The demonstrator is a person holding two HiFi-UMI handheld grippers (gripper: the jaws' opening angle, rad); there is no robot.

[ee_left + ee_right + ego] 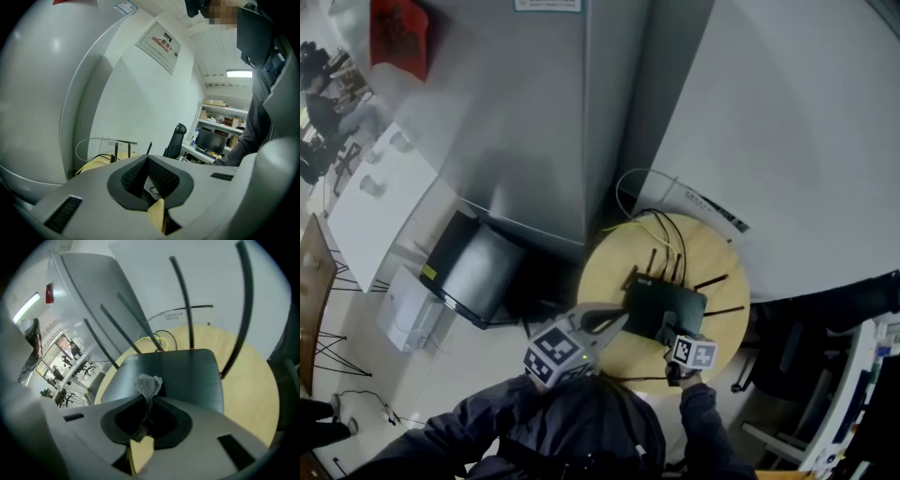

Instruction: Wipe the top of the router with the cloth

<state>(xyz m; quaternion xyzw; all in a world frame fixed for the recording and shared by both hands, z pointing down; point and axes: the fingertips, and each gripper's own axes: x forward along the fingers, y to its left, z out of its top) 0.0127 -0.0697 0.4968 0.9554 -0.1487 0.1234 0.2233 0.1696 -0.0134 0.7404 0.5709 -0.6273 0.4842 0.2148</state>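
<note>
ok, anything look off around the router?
Nothing spilled or damaged. The router sits flat on the round table. Its antennas splay at uneven angles, and loose cables loop behind it. The right tongs pinch only a small wad of cloth over its top.
</note>
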